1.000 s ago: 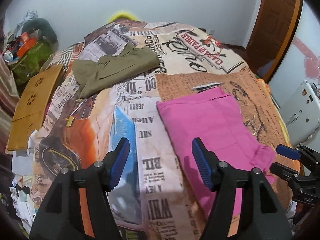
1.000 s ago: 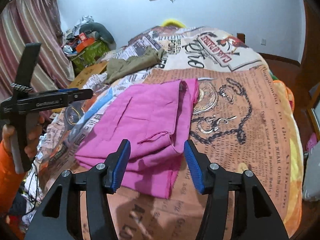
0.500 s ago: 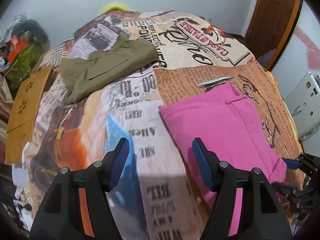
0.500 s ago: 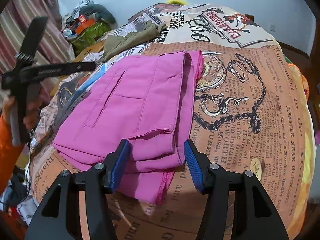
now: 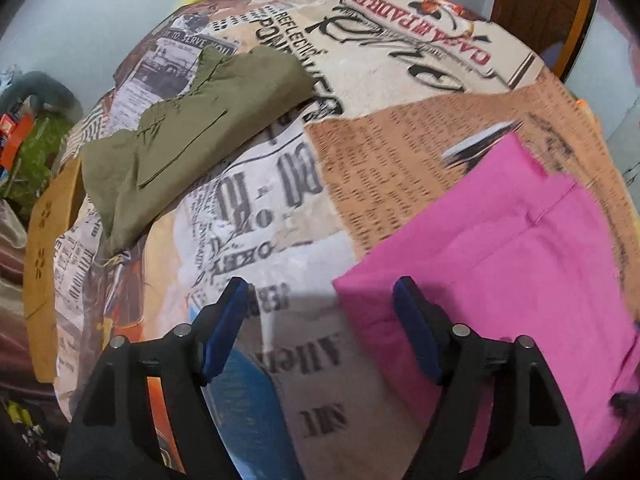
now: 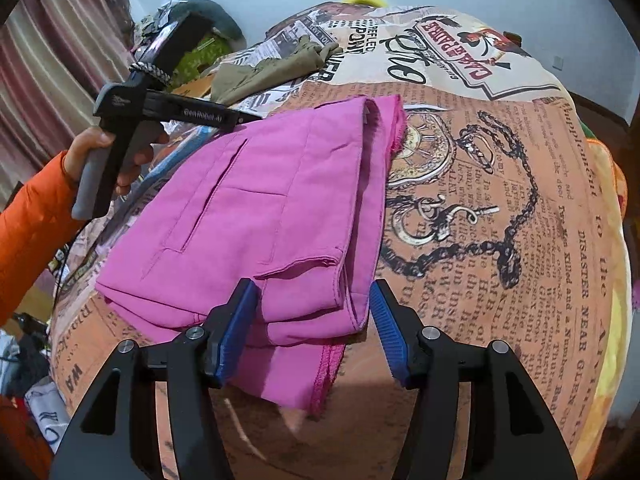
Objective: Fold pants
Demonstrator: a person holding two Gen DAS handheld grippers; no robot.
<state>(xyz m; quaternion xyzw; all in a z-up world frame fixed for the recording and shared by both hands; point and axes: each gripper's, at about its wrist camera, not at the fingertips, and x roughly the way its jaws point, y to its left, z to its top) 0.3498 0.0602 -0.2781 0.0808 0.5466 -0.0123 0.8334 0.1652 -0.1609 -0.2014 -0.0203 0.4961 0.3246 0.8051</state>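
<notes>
In the left wrist view, the olive pants [image 5: 192, 128] lie folded at the upper left of the frame, well apart from our work, and we leave them be. Our left tool [image 5: 320, 328] sits at the lower centre, jaws wide and just opened further, with nothing between them but the printed bedspread [image 5: 272, 200]; its right finger [image 5: 416, 332] hangs over the near corner of the pink pants [image 5: 500, 264], which fill the lower right of that frame. We judge the next step to be a grip on that corner, so we should bring the jaws over the edge until all layers sit between the pads, then close. In the right wrist view, a hand [image 6: 116, 164] in an orange sleeve holds the left tool at the left of the frame, above the far side of the pink pants, which lie partly folded across the centre. Our right tool [image 6: 312, 328], at the lower centre, is about half open, its jaws also just widening, and straddles the near folded edge without pressing on it. We should catch the loose hem below the fold as well, lift both corners together, and keep the cloth taut so the fold lands square.
</notes>
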